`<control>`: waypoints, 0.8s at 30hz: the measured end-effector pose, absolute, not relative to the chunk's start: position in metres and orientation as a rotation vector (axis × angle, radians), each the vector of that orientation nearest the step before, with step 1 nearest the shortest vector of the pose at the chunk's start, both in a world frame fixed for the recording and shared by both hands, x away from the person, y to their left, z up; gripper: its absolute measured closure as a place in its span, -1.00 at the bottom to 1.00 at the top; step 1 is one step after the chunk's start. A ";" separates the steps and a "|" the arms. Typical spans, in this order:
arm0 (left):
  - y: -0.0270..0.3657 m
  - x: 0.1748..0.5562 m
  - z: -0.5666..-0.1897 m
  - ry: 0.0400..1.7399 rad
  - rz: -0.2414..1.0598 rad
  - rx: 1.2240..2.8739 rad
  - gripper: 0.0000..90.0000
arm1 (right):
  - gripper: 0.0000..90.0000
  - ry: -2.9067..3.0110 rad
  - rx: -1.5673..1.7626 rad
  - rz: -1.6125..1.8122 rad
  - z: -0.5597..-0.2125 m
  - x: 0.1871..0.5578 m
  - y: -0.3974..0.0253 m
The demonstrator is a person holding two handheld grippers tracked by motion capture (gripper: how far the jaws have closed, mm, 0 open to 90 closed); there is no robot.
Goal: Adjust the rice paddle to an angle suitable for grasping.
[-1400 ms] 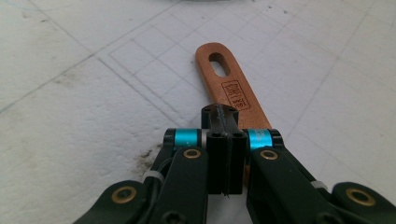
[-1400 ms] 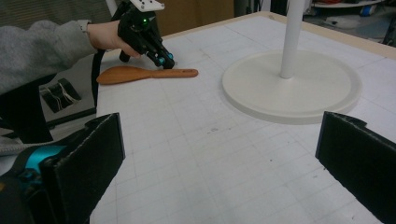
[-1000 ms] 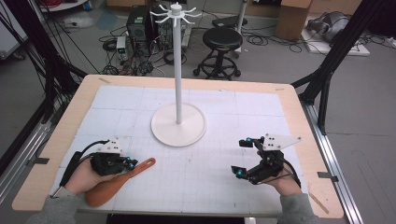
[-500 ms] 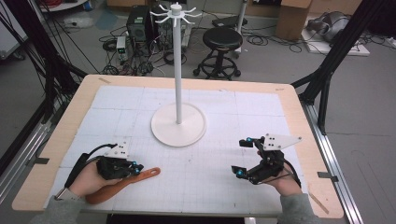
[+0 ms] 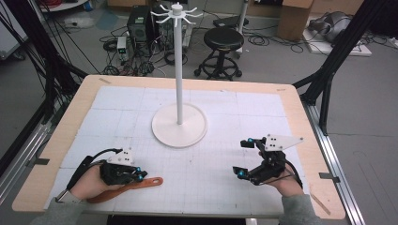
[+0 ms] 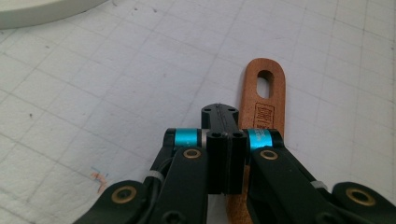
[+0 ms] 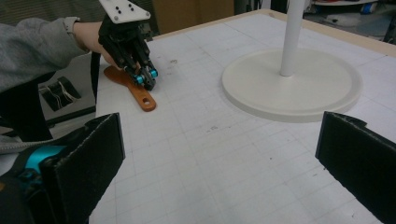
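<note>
Left tongs [image 5: 137, 174]: jaws pressed together, no gap between them in the left gripper view. They hold nothing. They rest low over the desk [image 5: 61, 140], directly above the wooden spatula [image 5: 126, 186], whose handle passes beneath them. Whether the jaw tips touch the wood cannot be told.

Wooden spatula: lies flat on the desk's white gridded mat. In the left gripper view its handle end [image 6: 264, 100], with an oval hanging hole and a stamped mark, projects just beyond the closed jaw tips and slightly to their right. Its broader blade end lies back under the left hand [image 5: 91, 183], partly hidden. In the right gripper view the spatula [image 7: 135, 91] shows under the left tongs [image 7: 145, 78], the holed end pointing away from the hand.

Right tongs [image 5: 245, 158]: jaws wide apart, empty. The right gripper view shows both black pads at the frame edges with bare mat between them. They are held above the desk by the right hand [image 5: 281, 180], well apart from the spatula.

White stand [image 5: 179, 123]: a round base with an upright pole, set ahead of both tongs, between them in line, nearer the desk's far half. Hooks ring the pole top [image 5: 177, 10]. The base rim [image 6: 42, 11] shows ahead and left of the left tongs.
</note>
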State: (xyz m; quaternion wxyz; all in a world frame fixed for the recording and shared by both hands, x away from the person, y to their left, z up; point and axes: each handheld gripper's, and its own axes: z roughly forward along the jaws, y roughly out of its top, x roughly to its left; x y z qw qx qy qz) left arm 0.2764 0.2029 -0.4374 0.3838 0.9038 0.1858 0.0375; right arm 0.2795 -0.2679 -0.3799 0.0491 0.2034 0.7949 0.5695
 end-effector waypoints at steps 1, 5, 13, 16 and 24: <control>0.203 0.276 -0.437 0.473 0.096 2.304 0.99 | -1.00 2.422 0.620 1.735 -0.380 0.279 -0.268; 0.203 0.276 -0.437 0.473 0.103 2.287 0.98 | -1.00 2.418 0.615 1.738 -0.380 0.280 -0.268; 0.208 0.269 -0.425 0.439 0.125 2.250 0.63 | -1.00 2.421 0.617 1.734 -0.380 0.280 -0.268; 0.206 0.261 -0.421 0.374 0.148 2.266 0.27 | -1.00 2.411 0.616 1.742 -0.380 0.280 -0.270; 0.204 0.254 -0.421 0.297 0.050 2.275 -0.54 | -1.00 2.414 0.627 1.736 -0.381 0.280 -0.270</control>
